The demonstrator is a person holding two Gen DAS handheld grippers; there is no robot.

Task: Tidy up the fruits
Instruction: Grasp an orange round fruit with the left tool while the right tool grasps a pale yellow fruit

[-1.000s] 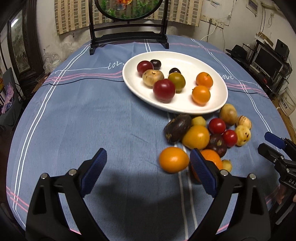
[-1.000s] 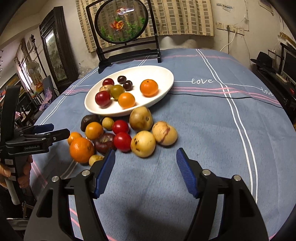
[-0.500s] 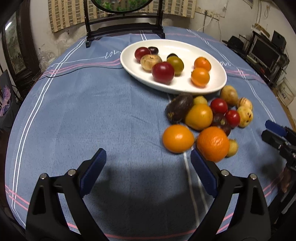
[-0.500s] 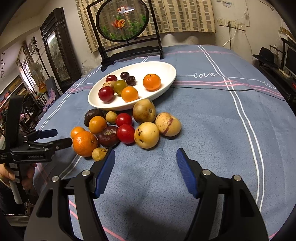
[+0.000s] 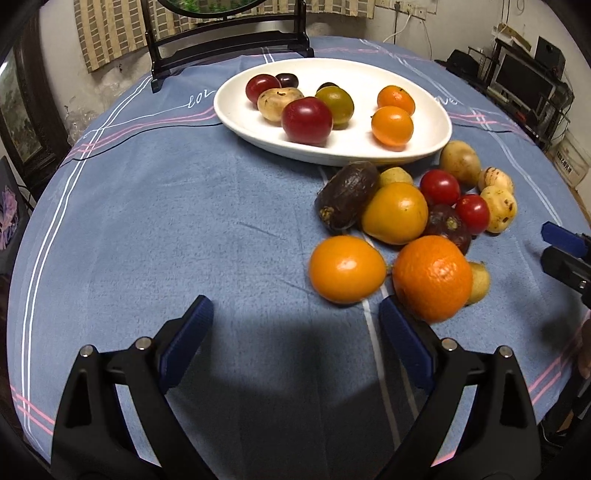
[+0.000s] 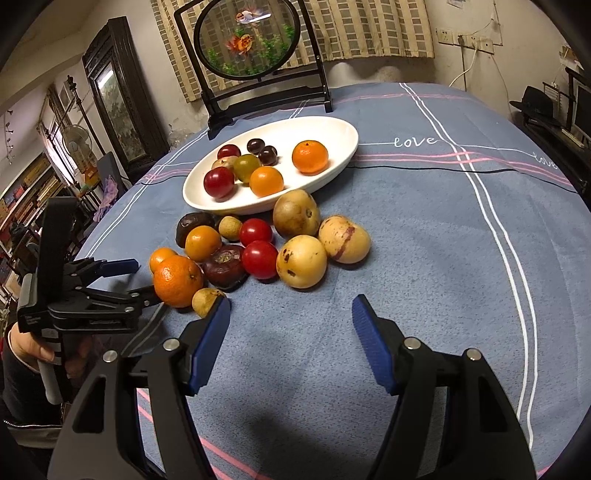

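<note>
The left claw (image 5: 295, 325) is standing wide and empty, lining up on the smooth orange fruit (image 5: 347, 269) lying loose mid-worktop (image 5: 147, 221), near the white plate (image 5: 436, 122). Next, I judge, it needs to straddle that fruit and close. The right claw (image 6: 291, 321) is hanging half-open, holding nothing.

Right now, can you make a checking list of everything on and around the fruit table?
Surface: round table, blue cloth.
Job's things: white plate holding eight fruits; loose fruit pile beside it on the cloth.
Clutter: fish screen behind the plate.
Grippers: left gripper open, empty, near the big orange; right gripper open, empty.
Cables: white cord on the wall.
Surroundings: curtain, monitor shelf.
</note>
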